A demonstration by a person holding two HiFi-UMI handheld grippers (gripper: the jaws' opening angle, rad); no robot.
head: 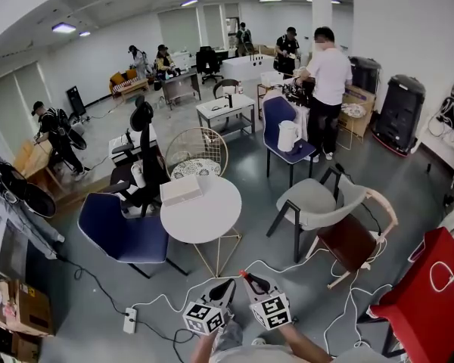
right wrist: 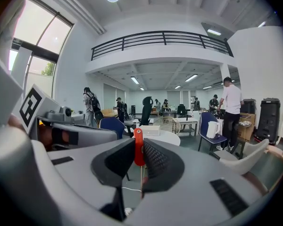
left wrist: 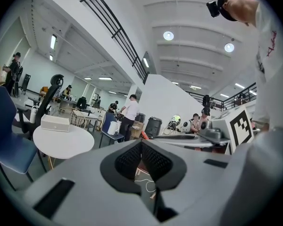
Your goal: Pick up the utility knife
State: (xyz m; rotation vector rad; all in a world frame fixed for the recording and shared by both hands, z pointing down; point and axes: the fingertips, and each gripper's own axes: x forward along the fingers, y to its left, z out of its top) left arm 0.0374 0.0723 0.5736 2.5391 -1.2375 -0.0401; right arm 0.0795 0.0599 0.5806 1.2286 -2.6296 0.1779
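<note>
The utility knife (right wrist: 138,145) is a slim red-orange handle standing upright between the black pads of my right gripper (right wrist: 138,161), which is shut on it. In the head view its red tip (head: 244,274) pokes out of the right gripper (head: 250,280) low in the picture, above the floor. My left gripper (head: 227,286) hovers just to its left, the two tips almost side by side. The left gripper (left wrist: 141,158) has its ribbed pads together with nothing between them; only floor and a white cable show behind.
A round white table (head: 212,221) carrying a white box (head: 181,190) stands ahead. A blue chair (head: 125,234) is to its left and a grey chair (head: 318,204) to its right. White cables and a power strip (head: 129,321) lie on the floor. A red stand (head: 427,297) is at right.
</note>
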